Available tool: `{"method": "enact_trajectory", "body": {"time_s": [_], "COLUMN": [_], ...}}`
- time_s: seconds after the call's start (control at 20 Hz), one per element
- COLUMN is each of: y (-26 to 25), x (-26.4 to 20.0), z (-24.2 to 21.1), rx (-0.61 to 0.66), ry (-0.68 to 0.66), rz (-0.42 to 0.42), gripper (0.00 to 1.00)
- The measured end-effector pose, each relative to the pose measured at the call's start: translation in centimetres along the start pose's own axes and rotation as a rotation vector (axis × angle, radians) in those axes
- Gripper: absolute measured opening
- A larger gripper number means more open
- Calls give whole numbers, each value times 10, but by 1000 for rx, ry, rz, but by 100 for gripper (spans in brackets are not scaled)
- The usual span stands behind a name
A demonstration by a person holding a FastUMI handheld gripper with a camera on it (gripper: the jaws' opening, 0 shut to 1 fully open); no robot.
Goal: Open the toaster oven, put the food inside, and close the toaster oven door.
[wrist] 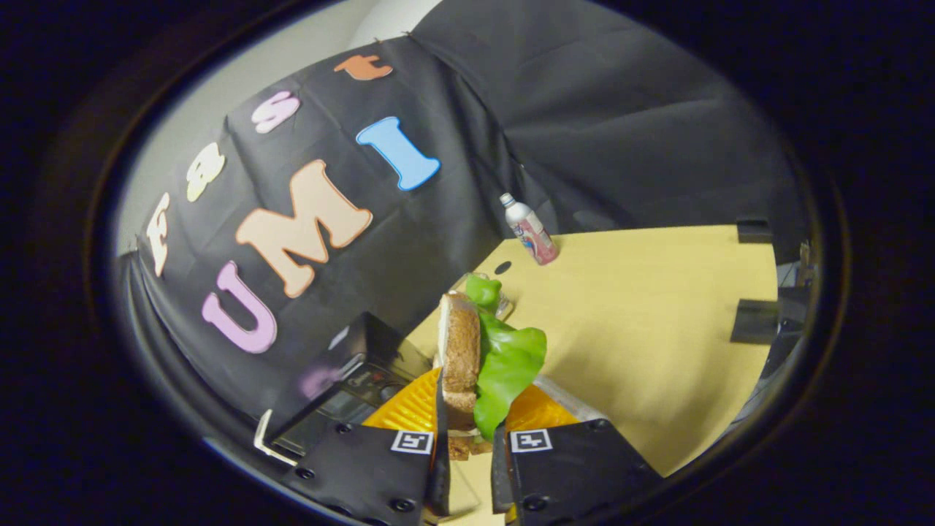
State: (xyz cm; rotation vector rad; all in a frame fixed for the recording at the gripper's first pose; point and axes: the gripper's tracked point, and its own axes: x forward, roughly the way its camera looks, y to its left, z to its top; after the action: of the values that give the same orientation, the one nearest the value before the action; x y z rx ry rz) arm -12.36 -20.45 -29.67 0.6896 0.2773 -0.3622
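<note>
Black cloth, creased and softly folded, hangs as the booth's wall behind a pale yellow desk [657, 307] with a smooth, matte wood-look top. Between the two fingers of the gripper [471, 431] stands a sandwich [475, 358], held on edge so its layers run upright: a slice of brown, grainy bread with a darker crust on the left side, and a glossy, ruffled green lettuce leaf spilling out on the right and curling up above the bread. Both ribbed pads press against it, one on the bread side and one on the lettuce side, so the gripper is closed narrowly around the sandwich and carries it clear of the desk. Each finger bears a small square black-and-white marker near its base. Just left of the fingers and below the sandwich sits the toaster oven [350, 380], a boxy appliance with a dark, shiny body that mirrors the wall; a pale metal handle [264, 438] shows at its near corner. Whether its door is open or closed cannot be told from this angle. Beyond the sandwich, near the desk's far edge by the cloth, stands a small plastic bottle [530, 230] with a white cap and a pink label, leaning in the tilted view. A clear, glassy item just behind the lettuce is too hidden to identify. Two dark blocks [752, 321] rest along the desk's right edge.
</note>
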Motion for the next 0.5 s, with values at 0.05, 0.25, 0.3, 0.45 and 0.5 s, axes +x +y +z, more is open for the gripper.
{"method": "enact_trajectory", "body": {"time_s": [0.05,0.25,0.3,0.45,0.5], "y": [6,38,51,86,95], "x": [-7,-23,-25,-23,-21], "z": [-8,-59,-74,-115,-129], "rx": [13,54,70,106,119], "ry": [12,93,118,189,215], "rz": [4,37,56,105,117], "gripper": [24,24,24,24,24]}}
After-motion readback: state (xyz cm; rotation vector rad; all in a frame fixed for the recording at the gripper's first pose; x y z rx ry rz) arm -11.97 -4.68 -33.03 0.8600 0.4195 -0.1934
